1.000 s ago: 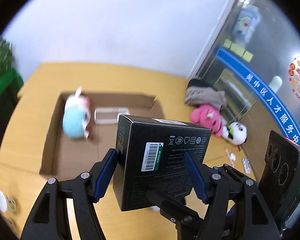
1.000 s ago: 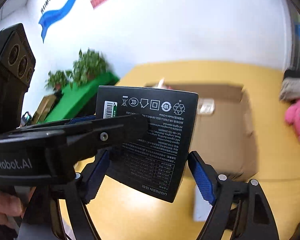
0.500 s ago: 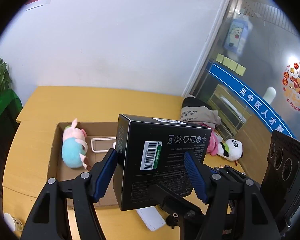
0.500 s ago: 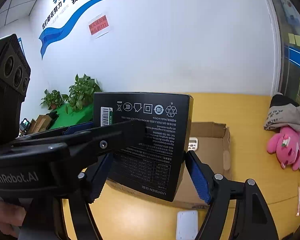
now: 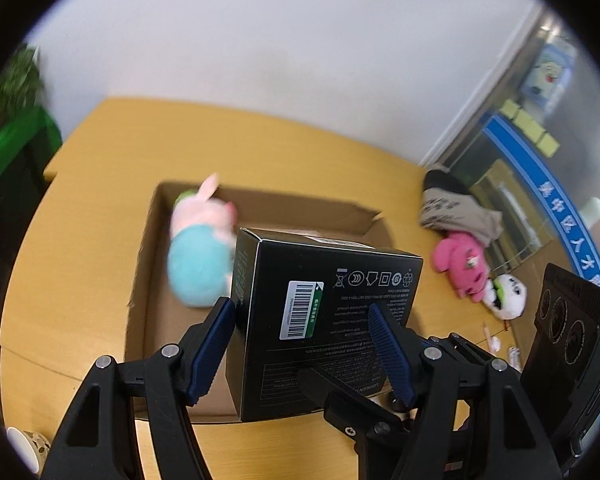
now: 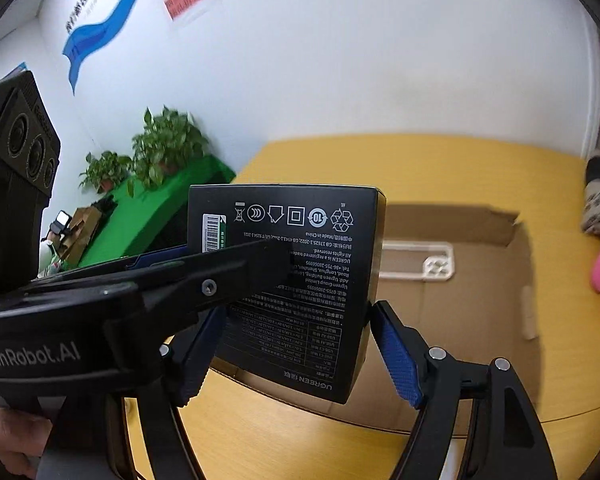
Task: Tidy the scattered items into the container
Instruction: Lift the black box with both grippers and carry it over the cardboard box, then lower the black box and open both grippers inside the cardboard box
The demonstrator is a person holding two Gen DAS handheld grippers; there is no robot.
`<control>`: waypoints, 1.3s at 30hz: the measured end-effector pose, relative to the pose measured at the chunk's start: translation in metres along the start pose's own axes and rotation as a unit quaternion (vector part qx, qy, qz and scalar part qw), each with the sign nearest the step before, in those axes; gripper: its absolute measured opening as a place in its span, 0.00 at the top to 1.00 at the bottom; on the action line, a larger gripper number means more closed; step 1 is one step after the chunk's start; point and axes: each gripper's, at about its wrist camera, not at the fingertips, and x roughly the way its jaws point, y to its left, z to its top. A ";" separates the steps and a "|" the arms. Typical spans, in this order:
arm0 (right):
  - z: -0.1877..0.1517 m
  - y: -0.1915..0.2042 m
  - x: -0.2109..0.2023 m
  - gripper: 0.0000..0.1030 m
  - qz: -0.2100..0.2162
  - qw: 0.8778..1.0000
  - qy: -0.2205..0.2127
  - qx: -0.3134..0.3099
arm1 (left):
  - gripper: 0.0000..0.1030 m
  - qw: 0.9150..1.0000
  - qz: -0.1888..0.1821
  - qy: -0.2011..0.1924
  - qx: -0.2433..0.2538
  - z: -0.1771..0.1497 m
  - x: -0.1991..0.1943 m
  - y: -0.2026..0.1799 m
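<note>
A black product box with a barcode label hangs above the near edge of an open cardboard carton. Both grippers grip it. My left gripper is shut on it, one blue pad at its narrow side and the other on its printed face. In the right wrist view the black box sits between the pads of my right gripper, with the left gripper's finger crossing its face. A pink and teal plush toy and a clear phone case lie inside the carton.
On the yellow table right of the carton lie a pink plush, a panda plush and a grey cloth bundle. A paper cup stands at the near left. Potted plants stand on a green ledge beyond the table's left edge.
Both grippers have carried the black box forward and down towards the carton, which now looks larger and closer. The white card in front of the carton has left the view.
</note>
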 end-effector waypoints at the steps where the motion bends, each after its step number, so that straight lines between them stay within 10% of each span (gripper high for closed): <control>1: -0.001 0.000 0.013 0.23 0.003 1.000 0.010 0.005 | 0.34 1.000 0.004 0.008 -0.004 -0.001 0.007 0.008; 21: -0.063 -0.031 0.178 0.23 0.032 0.978 0.180 0.104 | 0.34 0.983 0.061 0.162 -0.066 -0.042 0.114 0.102; 36: -0.070 -0.036 0.191 0.22 0.047 0.969 0.205 0.129 | 0.34 0.976 0.105 0.182 -0.054 -0.037 0.119 0.105; 39: -0.060 -0.032 0.162 0.10 0.050 0.976 0.184 0.107 | 0.34 0.980 0.110 0.159 -0.035 -0.027 0.093 0.091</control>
